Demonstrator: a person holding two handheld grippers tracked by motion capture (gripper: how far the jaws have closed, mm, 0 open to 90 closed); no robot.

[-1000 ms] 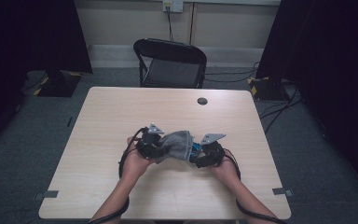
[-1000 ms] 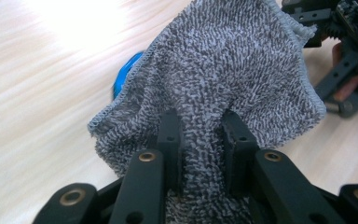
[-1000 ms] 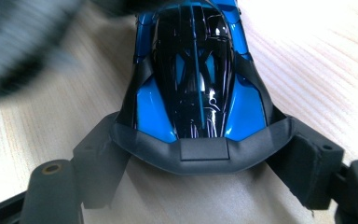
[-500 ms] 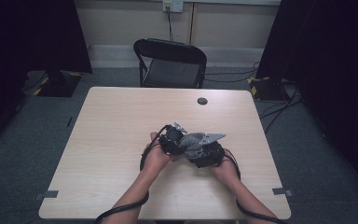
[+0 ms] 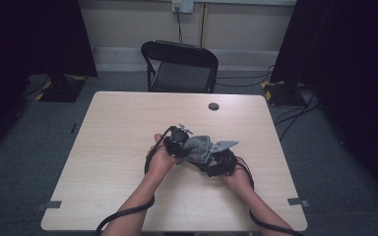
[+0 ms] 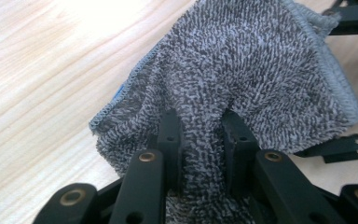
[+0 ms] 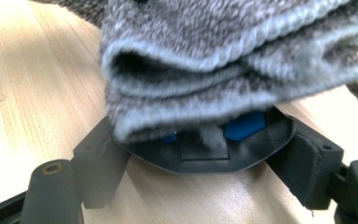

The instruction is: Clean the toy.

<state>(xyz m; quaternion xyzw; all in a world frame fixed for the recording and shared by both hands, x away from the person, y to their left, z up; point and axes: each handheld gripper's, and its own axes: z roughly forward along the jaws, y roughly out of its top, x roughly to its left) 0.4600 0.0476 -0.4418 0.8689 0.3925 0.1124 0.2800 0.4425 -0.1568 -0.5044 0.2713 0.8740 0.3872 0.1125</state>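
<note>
A grey terry cloth [image 5: 199,147] hangs bunched between my two grippers near the table's middle front. In the left gripper view the cloth [image 6: 242,70] fills the space ahead, and my left gripper [image 6: 200,121] is shut on a fold of it. My left gripper [image 5: 181,143] sits at the cloth's left end, my right gripper [image 5: 217,160] at its right end. In the right gripper view the folded cloth [image 7: 223,56] lies over a wide black piece with blue patches [image 7: 205,151]. My right gripper [image 7: 204,156] has its jaws spread wide, pressed against both sides of that piece.
The wooden table [image 5: 118,128] also carries a small black round disc [image 5: 213,106] near its far edge. A black folding chair [image 5: 179,66] stands behind the table. Cables trail from both grippers over the front edge.
My left hand has moved right, toward the right gripper, so the cloth between them is shorter and more bunched. The right hand has stayed in place.
</note>
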